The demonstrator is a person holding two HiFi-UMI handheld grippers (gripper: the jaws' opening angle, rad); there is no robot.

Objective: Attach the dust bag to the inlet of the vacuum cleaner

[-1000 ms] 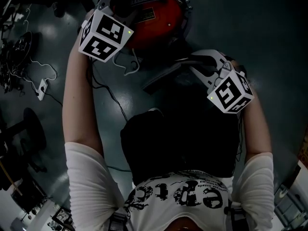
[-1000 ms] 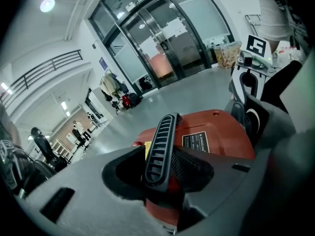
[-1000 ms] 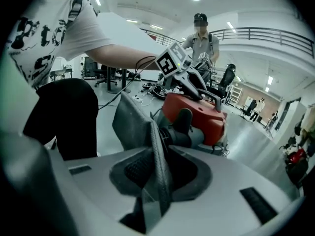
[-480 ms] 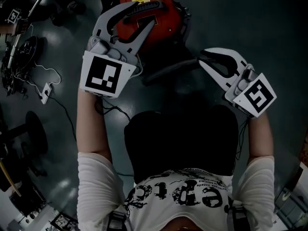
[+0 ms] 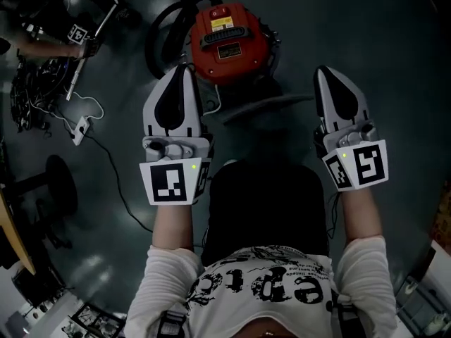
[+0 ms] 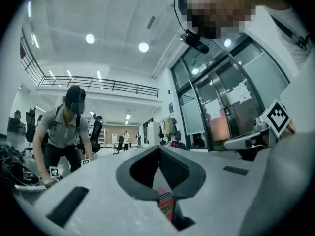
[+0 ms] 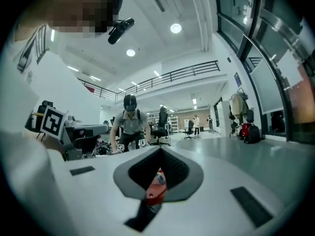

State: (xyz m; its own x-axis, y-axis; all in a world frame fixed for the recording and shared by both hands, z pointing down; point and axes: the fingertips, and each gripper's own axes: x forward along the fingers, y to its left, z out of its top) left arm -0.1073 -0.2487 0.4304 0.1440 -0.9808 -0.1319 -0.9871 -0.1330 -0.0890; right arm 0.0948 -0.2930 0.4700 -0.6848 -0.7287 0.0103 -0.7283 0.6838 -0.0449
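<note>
Head view, vacuum cleaner [image 5: 229,39]: red and round with a black handle on top. It stands on the dark floor [image 5: 366,41] ahead of us, beyond both gripper tips, and neither touches it.
Hose [image 5: 163,27]: black, curled on the floor against the vacuum cleaner's left side.
Dark long piece [image 5: 264,106]: it lies on the floor just on our side of the vacuum cleaner. We cannot tell what it is.
Left gripper [image 5: 184,69]: in our left hand, pointing roughly level toward the vacuum cleaner. Its jaws are pressed together with nothing in them. In the left gripper view we see a slice of the red body through the gap behind the tips.
Right gripper [image 5: 325,71]: abreast of the left one and off to the vacuum cleaner's right. Its jaws are likewise closed and empty, and the right gripper view shows the same red slice behind its tips.
Power strip [image 5: 80,129]: white, on the floor to our left, with its cable [image 5: 116,182] trailing toward us.
Another person [image 6: 64,132]: bent over at the far left of the room, near small marker tags.
</note>
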